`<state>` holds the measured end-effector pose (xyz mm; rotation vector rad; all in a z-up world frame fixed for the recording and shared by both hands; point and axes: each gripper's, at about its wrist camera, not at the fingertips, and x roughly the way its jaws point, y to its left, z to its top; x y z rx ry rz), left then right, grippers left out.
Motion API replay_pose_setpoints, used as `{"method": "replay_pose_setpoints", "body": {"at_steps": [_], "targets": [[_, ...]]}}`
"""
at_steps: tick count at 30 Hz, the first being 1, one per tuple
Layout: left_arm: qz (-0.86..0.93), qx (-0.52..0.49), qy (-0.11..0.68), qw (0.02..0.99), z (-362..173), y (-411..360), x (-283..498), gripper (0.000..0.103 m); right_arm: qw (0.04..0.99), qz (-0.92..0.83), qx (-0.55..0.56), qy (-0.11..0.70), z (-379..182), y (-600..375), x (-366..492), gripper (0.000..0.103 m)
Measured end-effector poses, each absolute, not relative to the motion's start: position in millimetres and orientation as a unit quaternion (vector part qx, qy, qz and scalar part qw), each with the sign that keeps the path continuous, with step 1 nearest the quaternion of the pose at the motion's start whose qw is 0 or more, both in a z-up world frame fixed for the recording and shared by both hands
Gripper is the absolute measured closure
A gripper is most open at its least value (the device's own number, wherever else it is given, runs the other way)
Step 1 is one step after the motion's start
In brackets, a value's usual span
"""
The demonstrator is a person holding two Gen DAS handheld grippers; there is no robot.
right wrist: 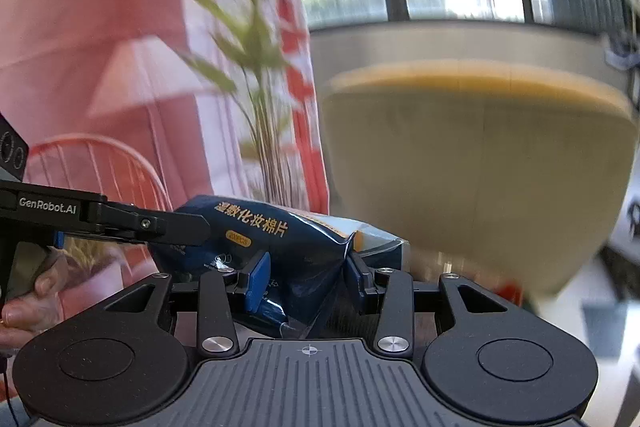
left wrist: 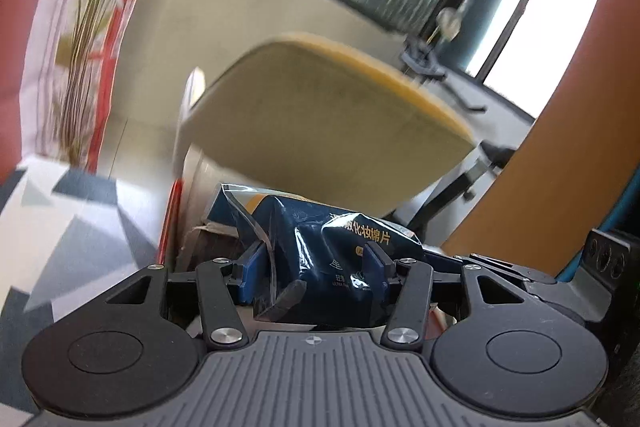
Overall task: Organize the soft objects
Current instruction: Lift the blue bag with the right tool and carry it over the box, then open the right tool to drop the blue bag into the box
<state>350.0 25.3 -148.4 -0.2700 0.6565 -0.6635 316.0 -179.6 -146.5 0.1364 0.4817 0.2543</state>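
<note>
Claw-pinched pouch (left wrist: 320,259), background blurred

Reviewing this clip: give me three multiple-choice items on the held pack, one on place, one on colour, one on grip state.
1. The pack sits: A on the floor; B between both grippers; C on the chair.
2. Its main colour: A dark blue; B green; C white.
3. The right gripper is: A wide open; B out of view; C shut on the pack.

B: the left gripper and the right one both clamp it, off any surface.
A: dark blue wrapper with yellow print.
C: its blue pads dent the wrapper.
</note>
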Motion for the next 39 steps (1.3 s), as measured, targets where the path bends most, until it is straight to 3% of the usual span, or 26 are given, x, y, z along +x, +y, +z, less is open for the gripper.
{"method": "replay_pose_setpoints", "body": {"at_steps": [18, 39], "targets": [[-0.278, -0.095, 0.406, 0.866, -185.1, 11.8, 390.6, 0.049, 0.901, 0.088, 0.165, 0.391, -212.1, -192.5, 370.1, 0.067], [-0.269, -0.065, 0.379, 0.883, -179.7, 12.6, 383.2, 0.049, 0.892, 0.075, 0.037, 0.444, -227.4, -148.7, 391.7, 0.075]]}}
